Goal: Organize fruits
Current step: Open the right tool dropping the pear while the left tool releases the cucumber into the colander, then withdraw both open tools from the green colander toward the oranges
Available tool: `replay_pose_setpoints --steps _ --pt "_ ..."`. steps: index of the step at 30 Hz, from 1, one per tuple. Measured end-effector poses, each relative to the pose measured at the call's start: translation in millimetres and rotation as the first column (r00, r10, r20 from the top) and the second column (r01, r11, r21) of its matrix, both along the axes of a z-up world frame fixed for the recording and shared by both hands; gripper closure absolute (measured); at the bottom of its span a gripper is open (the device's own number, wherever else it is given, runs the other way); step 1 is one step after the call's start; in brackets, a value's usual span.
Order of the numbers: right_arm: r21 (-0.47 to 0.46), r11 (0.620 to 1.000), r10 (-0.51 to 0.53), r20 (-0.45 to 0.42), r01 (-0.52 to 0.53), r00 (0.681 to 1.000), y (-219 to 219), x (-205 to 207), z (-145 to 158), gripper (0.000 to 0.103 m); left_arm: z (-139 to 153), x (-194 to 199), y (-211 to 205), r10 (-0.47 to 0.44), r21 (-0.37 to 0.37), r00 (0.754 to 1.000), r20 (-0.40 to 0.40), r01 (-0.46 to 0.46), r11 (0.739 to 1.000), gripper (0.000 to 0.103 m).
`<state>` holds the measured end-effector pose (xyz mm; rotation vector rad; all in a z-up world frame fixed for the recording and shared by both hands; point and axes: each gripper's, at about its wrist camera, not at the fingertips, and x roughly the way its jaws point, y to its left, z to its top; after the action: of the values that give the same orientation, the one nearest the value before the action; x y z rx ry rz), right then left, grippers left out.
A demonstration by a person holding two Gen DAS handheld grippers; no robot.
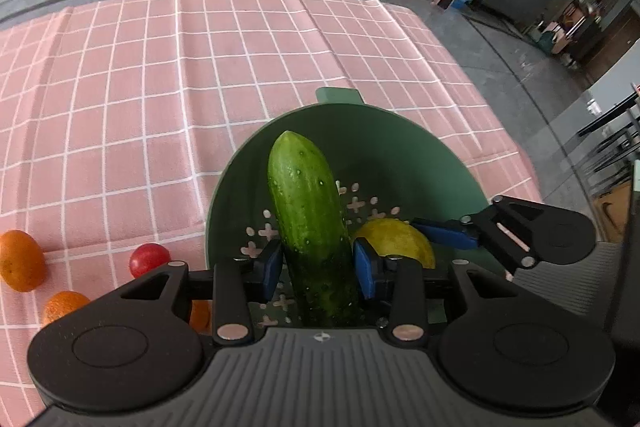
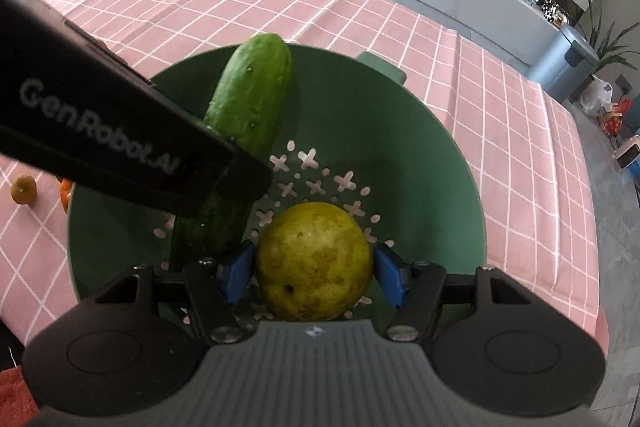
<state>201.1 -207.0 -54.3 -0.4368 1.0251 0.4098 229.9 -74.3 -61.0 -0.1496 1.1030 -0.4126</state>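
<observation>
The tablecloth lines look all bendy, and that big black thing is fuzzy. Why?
Left wrist view: the fisheye lens bows the tablecloth grid, most toward the edges. Right wrist view: same curving, and the left gripper's black body sits very close to the lens, so it and its lettering blur, while the cucumber and lemon in the bowl look sharper.
</observation>
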Motion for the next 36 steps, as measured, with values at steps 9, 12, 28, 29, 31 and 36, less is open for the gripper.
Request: replay_pose_setpoints --steps 9,12,28,29,31,36 --pt "-0.053 0.999 0.008 0.096 -0.003 0.995 2 -13 18 0.018 19 -17 -2 -0.011 0.035 0.998 0.065 0.009 0.999 0.039" --pt "-0.083 0.997 0.012 0.125 -0.001 0.992 3 -20 26 0.018 35 -30 0 -0.031 0.05 0.994 0.109 0.026 0.998 0.039" --pt "0.25 0.946 -0.247 0.151 0.205 0.957 5 -99 68 0.018 101 -122 42 -0.101 0.29 0.932 0.348 -0.005 0.957 0.034" --pt "0.275 0.939 -0.253 0.141 0.208 0.957 7 -103 69 0.018 101 -127 48 -0.104 0.305 0.929 0.355 -0.01 0.952 0.034" --pt "0.317 0.925 -0.264 0.135 0.211 0.955 15 -113 72 0.018 102 -136 57 -0.115 0.33 0.926 0.36 -0.011 0.944 0.034" --pt "0.417 0.878 -0.315 0.131 0.236 0.94 30 -134 77 0.018 102 -149 86 -0.112 0.312 0.925 0.362 -0.007 0.95 0.034"
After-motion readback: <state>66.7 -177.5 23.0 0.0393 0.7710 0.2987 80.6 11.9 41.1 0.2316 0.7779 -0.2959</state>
